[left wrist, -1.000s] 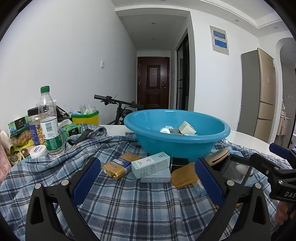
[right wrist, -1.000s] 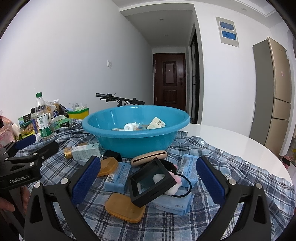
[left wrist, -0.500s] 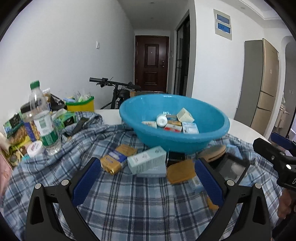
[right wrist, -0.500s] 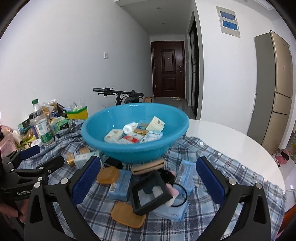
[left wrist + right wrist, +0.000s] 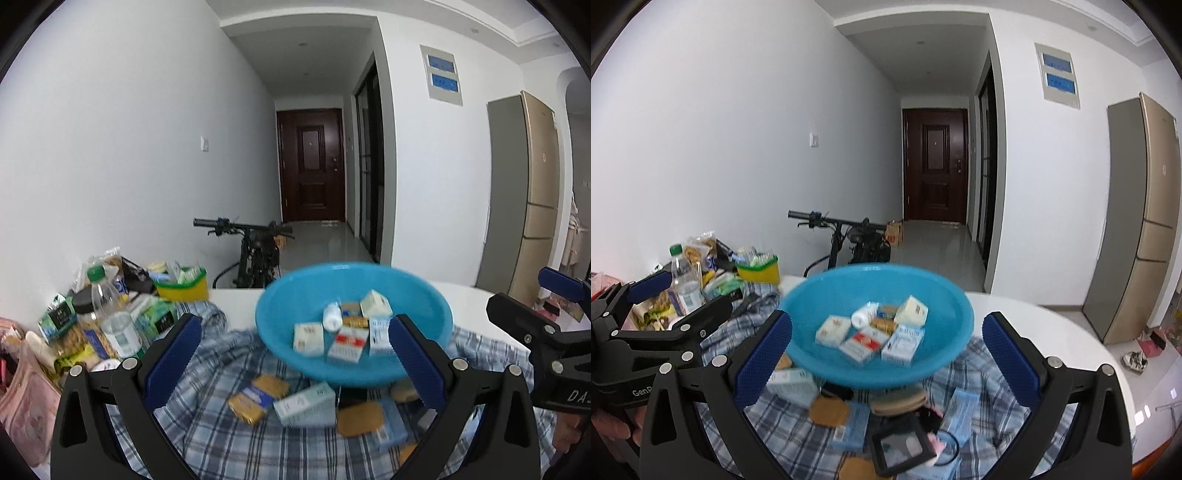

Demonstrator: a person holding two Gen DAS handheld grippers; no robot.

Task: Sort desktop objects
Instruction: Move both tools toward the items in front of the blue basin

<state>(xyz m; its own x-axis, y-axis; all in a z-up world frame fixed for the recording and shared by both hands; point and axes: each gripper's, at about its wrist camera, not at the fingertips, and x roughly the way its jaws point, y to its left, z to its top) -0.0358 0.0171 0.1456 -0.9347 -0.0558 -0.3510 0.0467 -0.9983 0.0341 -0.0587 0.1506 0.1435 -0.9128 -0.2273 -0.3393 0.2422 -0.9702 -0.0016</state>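
A white-walled room opens into a hallway that ends at a dark brown door (image 5: 312,164), with a bicycle (image 5: 255,243) parked by the wall and a tall gold refrigerator (image 5: 1145,218) on the right. In front stands a white round table (image 5: 1052,321), part of it covered by a blue plaid cloth (image 5: 221,439).

On the cloth sits a blue plastic basin (image 5: 424,314). It holds several small boxes, among them a red-and-white box (image 5: 347,347), a cream box (image 5: 911,310) and a small white bottle (image 5: 331,317). The picture is blurred here, so their labels cannot be read.

Loose things lie on the cloth in front of the basin: a gold packet (image 5: 256,398), a pale teal box (image 5: 306,404) just beside it, and a flat orange-brown case (image 5: 360,419) to its right. The right wrist view also shows a black square frame box (image 5: 903,448), a light blue pack (image 5: 962,410) and a tan oblong case (image 5: 897,400) tucked under the basin's edge.

At the left end of the table stands a clear water bottle with a green cap (image 5: 112,317) among snack bags, near a yellow-green container (image 5: 183,286).

The left gripper (image 5: 291,363) is spread wide and holds nothing, its blue pads framing the basin. The right gripper (image 5: 886,363) is likewise spread wide and empty, raised above the cloth facing the basin. Each gripper shows at the edge of the other's view, with a hand (image 5: 613,428) gripping the left one's handle.
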